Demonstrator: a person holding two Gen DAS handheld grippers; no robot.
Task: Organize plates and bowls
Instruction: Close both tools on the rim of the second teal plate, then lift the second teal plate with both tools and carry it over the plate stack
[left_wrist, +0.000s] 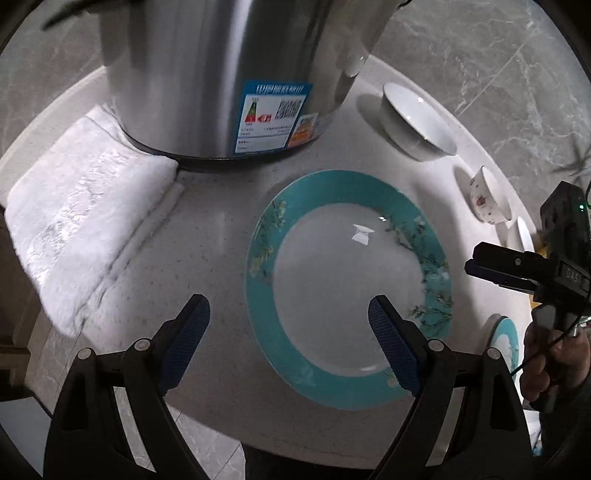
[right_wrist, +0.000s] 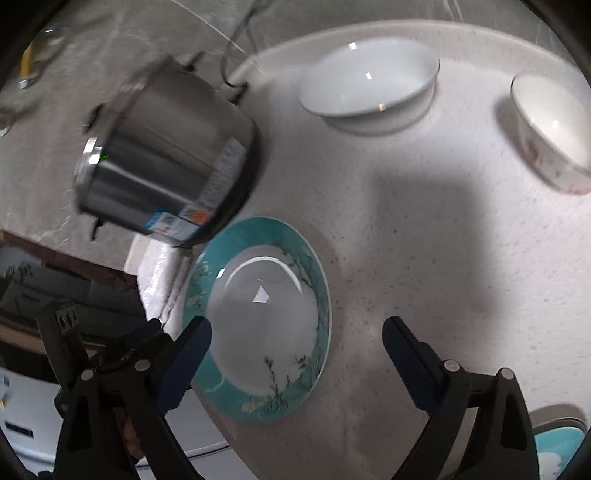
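A teal-rimmed plate with a white centre (left_wrist: 347, 291) lies flat on the round white table; it also shows in the right wrist view (right_wrist: 258, 317). My left gripper (left_wrist: 288, 325) is open and empty, hovering over the plate's near left part. My right gripper (right_wrist: 295, 350) is open and empty above the plate's right edge; it shows from the side in the left wrist view (left_wrist: 480, 264). A plain white bowl (left_wrist: 417, 122) (right_wrist: 369, 88) and a small flowered bowl (left_wrist: 489, 199) (right_wrist: 550, 136) stand at the far side. A second teal plate (left_wrist: 504, 341) (right_wrist: 557, 443) lies near the edge.
A tall steel cooker (left_wrist: 236, 74) (right_wrist: 166, 155) stands right behind the plate. A folded white towel (left_wrist: 81, 221) lies to its left. The table edge (left_wrist: 207, 417) runs close in front of the plate, with tiled floor beyond.
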